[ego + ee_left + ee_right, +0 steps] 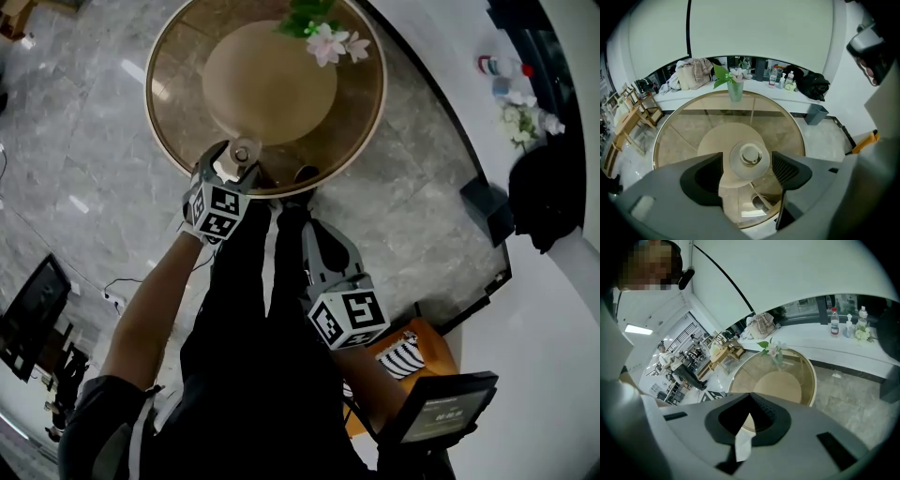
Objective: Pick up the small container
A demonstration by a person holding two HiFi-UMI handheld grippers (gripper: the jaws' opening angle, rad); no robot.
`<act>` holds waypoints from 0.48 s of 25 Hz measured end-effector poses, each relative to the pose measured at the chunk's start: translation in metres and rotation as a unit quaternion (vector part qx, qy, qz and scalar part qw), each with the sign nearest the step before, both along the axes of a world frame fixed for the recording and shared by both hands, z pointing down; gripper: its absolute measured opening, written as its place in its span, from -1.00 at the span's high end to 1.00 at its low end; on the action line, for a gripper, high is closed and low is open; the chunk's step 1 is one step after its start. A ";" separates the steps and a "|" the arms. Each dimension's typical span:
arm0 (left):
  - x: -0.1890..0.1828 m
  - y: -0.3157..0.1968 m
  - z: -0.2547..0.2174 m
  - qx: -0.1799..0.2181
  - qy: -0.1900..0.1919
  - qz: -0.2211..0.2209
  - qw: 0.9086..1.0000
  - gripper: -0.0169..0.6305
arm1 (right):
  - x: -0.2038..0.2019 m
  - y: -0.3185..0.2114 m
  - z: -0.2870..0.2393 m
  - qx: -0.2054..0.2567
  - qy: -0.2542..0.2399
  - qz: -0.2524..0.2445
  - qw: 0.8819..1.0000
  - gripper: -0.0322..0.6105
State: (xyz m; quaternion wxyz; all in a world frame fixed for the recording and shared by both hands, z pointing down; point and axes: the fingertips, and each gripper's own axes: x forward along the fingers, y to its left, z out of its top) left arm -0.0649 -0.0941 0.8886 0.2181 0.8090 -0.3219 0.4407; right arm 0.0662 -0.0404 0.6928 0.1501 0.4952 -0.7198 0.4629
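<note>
The small container (750,156), a pale round piece with a raised centre, is shown standing on the near part of the round glass table (684,136), close to its near rim. It is flanked by the two jaws of the left gripper (747,162), which are held wide apart. A dark ribbed pad (784,168) is seen just beside the container on the right, with a narrow gap left on each side, so nothing is gripped. In the head view the left gripper (242,161) is placed over the table's near edge (370,122), with the container (243,151) between its jaws.

The right gripper (292,210) is held to the right of the left one and nearer the person, off the table. Its jaws (750,399) are seen pressed together at the tips, with nothing clamped.

A vase of flowers (735,88) is set at the table's far edge.
</note>
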 end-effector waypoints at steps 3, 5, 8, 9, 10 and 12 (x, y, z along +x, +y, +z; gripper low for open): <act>0.004 -0.002 0.007 -0.001 -0.004 -0.005 1.000 -0.06 | 0.004 0.003 0.006 -0.009 -0.001 0.004 1.000 0.91; 0.005 -0.004 0.011 -0.001 -0.006 -0.006 1.000 -0.06 | 0.005 0.004 0.009 -0.012 -0.003 0.005 1.000 0.91; 0.008 -0.004 0.018 -0.009 -0.009 0.000 1.000 -0.06 | 0.005 0.004 0.011 -0.016 -0.004 0.005 1.000 0.91; 0.009 -0.004 0.020 -0.011 -0.010 0.002 1.000 -0.06 | 0.006 0.005 0.012 -0.018 -0.004 0.006 1.000 0.91; 0.009 -0.003 0.021 -0.011 -0.010 0.003 1.000 -0.06 | 0.007 0.006 0.013 -0.019 -0.004 0.006 1.000 0.91; 0.011 -0.004 0.023 -0.012 -0.008 0.001 1.000 -0.06 | 0.009 0.008 0.015 -0.022 -0.005 0.007 1.000 0.91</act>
